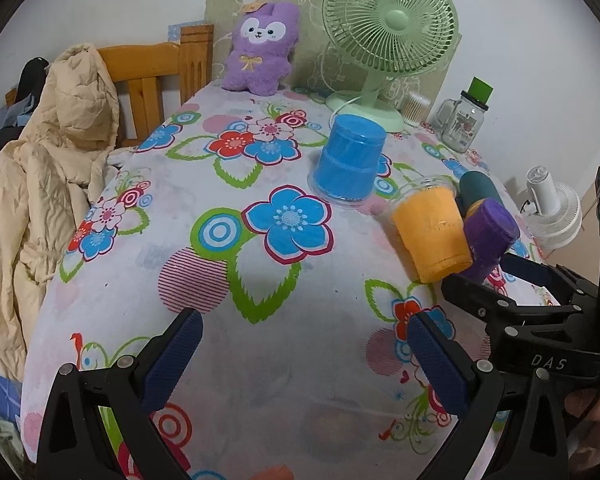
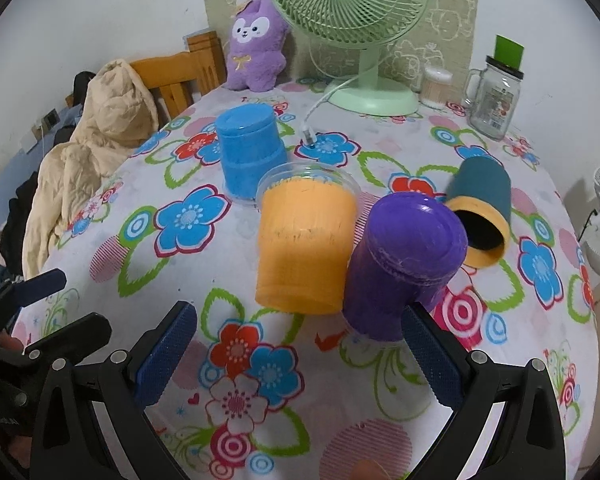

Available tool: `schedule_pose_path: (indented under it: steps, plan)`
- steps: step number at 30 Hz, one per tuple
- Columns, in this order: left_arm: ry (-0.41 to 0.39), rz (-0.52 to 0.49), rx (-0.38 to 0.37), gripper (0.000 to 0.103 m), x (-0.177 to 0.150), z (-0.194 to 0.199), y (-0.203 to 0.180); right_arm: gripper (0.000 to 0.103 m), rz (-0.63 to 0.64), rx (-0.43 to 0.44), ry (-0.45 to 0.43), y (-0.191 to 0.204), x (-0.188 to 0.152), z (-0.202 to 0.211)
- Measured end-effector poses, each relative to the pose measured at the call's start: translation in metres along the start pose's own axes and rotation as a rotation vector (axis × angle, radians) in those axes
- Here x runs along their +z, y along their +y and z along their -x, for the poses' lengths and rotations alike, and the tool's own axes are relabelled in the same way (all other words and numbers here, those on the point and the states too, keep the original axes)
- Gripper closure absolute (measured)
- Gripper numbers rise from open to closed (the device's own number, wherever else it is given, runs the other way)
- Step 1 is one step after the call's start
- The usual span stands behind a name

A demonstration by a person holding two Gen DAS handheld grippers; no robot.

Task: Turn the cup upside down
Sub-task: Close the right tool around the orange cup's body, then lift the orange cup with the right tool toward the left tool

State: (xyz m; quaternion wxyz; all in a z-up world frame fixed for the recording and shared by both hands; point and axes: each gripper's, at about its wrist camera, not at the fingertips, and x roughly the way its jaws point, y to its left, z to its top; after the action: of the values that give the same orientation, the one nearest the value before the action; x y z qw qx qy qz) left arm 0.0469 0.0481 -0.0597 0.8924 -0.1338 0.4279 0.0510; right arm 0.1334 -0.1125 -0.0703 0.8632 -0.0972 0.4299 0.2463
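Note:
Several cups sit on a floral tablecloth. A blue cup (image 1: pixel 350 160) (image 2: pixel 250 152) stands upside down. An orange cup (image 1: pixel 432 230) (image 2: pixel 306 246) stands upright with its clear rim up. A purple cup (image 1: pixel 490 236) (image 2: pixel 404 264) stands upside down beside it. A dark teal cup with a yellow rim (image 2: pixel 480 212) (image 1: pixel 480 192) lies on its side. My left gripper (image 1: pixel 304 356) is open and empty over the cloth, left of the cups. My right gripper (image 2: pixel 300 352) is open and empty just in front of the orange and purple cups.
A green desk fan (image 1: pixel 388 36) (image 2: pixel 352 20), a purple plush toy (image 1: pixel 260 48), a glass jar mug (image 2: pixel 494 92) and a cotton swab box (image 2: pixel 436 86) stand at the back. A beige jacket (image 1: pixel 48 184) hangs on a wooden chair at the left. A white fan (image 1: pixel 552 208) stands beyond the right edge.

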Motion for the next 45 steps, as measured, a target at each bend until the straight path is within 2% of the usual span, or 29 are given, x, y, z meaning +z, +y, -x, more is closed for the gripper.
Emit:
schedule_pose_path:
  steps: [6, 8, 10, 12, 15, 18, 25, 30, 35, 39, 45]
  plan:
    - [0.026, -0.017, 0.005, 0.0, 0.005, -0.014, -0.002, 0.006, 0.064, -0.053, 0.017, 0.003, 0.007, -0.019]
    - [0.032, -0.019, 0.004, 0.0, 0.006, -0.018, -0.003, 0.011, 0.081, -0.08, 0.014, 0.003, 0.009, -0.025]
    - [0.038, -0.018, 0.002, 0.0, 0.007, -0.02, -0.004, 0.027, 0.08, -0.074, 0.044, 0.0, 0.01, -0.034]
    - [0.041, -0.018, 0.002, 0.0, 0.007, -0.022, -0.003, 0.034, 0.066, -0.048, 0.082, -0.003, 0.009, -0.043]
    - [0.044, -0.015, 0.006, 0.0, 0.007, -0.022, -0.002, 0.036, 0.056, -0.017, 0.089, -0.003, 0.009, -0.048]
    - [0.047, -0.005, 0.007, 0.0, 0.008, -0.023, 0.0, 0.047, 0.054, -0.001, 0.092, -0.002, 0.009, -0.051]
    - [0.051, 0.008, 0.004, 0.0, 0.008, -0.023, 0.003, 0.047, 0.037, 0.028, 0.081, -0.004, 0.008, -0.045]
    - [0.044, 0.005, -0.005, 0.0, 0.006, -0.016, 0.002, 0.047, 0.034, 0.043, 0.048, -0.004, 0.002, -0.026]
    - [0.025, 0.013, -0.013, 0.0, 0.002, -0.002, 0.003, 0.047, 0.031, 0.064, 0.01, 0.0, -0.015, 0.009]
    - [0.016, 0.039, -0.036, 0.0, -0.007, 0.012, 0.006, 0.047, 0.042, 0.048, -0.019, 0.009, -0.034, 0.034]
    - [0.019, 0.032, -0.06, 0.0, -0.023, 0.027, -0.004, 0.047, 0.035, 0.015, 0.002, 0.019, -0.062, 0.033]
